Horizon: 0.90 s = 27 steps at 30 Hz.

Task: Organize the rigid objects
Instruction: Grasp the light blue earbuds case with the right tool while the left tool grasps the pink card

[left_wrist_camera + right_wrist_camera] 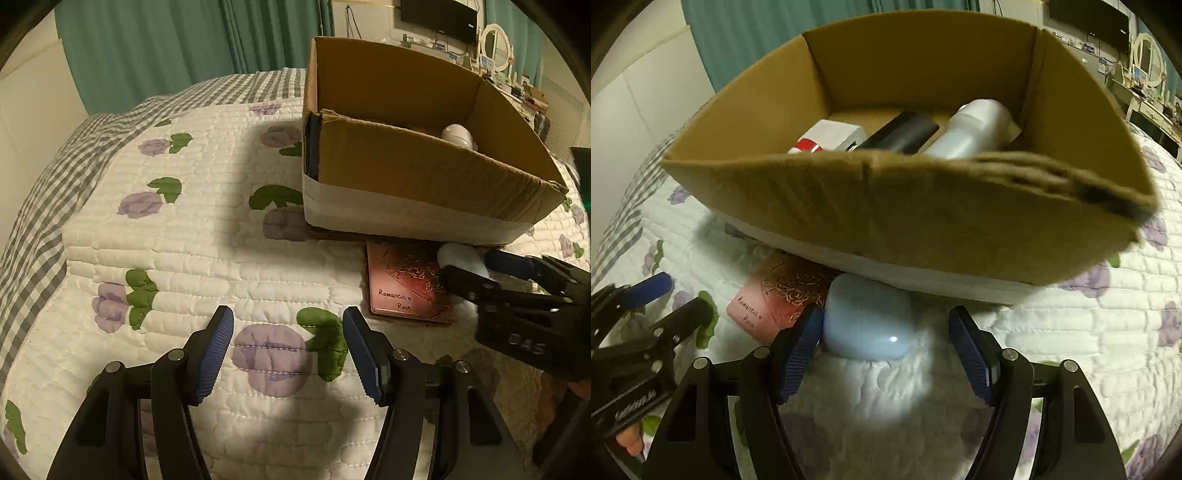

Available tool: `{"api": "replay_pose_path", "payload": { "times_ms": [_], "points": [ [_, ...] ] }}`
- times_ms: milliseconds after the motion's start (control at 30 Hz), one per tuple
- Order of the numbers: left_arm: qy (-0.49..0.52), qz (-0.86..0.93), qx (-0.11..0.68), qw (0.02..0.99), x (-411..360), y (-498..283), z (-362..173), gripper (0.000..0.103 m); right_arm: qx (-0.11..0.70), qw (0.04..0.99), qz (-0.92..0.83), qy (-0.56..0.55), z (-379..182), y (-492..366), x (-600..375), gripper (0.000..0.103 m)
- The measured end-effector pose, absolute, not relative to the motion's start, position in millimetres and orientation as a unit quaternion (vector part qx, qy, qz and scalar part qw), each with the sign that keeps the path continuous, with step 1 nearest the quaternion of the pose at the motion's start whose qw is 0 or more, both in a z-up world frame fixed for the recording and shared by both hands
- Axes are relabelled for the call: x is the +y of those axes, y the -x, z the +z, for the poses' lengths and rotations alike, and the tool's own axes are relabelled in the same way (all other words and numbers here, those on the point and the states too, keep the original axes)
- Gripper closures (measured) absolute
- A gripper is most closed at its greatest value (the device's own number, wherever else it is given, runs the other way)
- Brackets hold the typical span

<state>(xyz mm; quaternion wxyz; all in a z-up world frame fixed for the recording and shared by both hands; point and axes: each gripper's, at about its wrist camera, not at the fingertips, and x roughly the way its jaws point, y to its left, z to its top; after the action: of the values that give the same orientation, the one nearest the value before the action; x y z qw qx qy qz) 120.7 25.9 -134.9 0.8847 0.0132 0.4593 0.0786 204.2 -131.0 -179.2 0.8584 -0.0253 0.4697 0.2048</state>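
Note:
A cardboard box (424,173) stands on the quilted bed; in the right wrist view the box (923,221) holds a white bottle (975,127), a black case (905,134) and a white and red item (827,138). A pale blue case (866,321) lies on the quilt against the box front, next to a pink "Romantic Rose" card (775,299). My right gripper (886,350) is open around the blue case, its left pad touching it. My left gripper (288,350) is open and empty over the quilt, left of the card (406,284).
The flowered quilt (184,240) covers the bed. Teal curtains (166,40) hang behind. A dresser with a round mirror (495,44) and a dark screen (439,16) stand at the far right.

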Motion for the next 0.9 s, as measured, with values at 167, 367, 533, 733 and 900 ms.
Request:
{"api": "replay_pose_path", "payload": {
  "times_ms": [167,367,533,733,900],
  "points": [
    [-0.020,0.063,0.461,0.885,18,-118,-135,0.039,0.468,0.856,0.218,0.030,-178,-201,-131,0.052],
    [-0.025,0.028,0.466,0.884,0,-123,-133,0.039,0.452,0.869,0.193,0.066,-161,-175,-150,0.052],
    [-0.021,-0.002,0.472,0.881,-19,-131,-132,0.039,0.454,0.874,0.171,0.038,-149,-172,-177,0.052],
    [-0.025,-0.010,0.497,0.867,-36,-153,-148,0.035,0.453,0.873,0.177,0.033,-144,-169,-182,0.052],
    [-0.034,-0.001,0.514,0.857,-44,-169,-161,0.028,0.458,0.872,0.174,0.024,-146,-175,-183,0.052]
  ]
}}
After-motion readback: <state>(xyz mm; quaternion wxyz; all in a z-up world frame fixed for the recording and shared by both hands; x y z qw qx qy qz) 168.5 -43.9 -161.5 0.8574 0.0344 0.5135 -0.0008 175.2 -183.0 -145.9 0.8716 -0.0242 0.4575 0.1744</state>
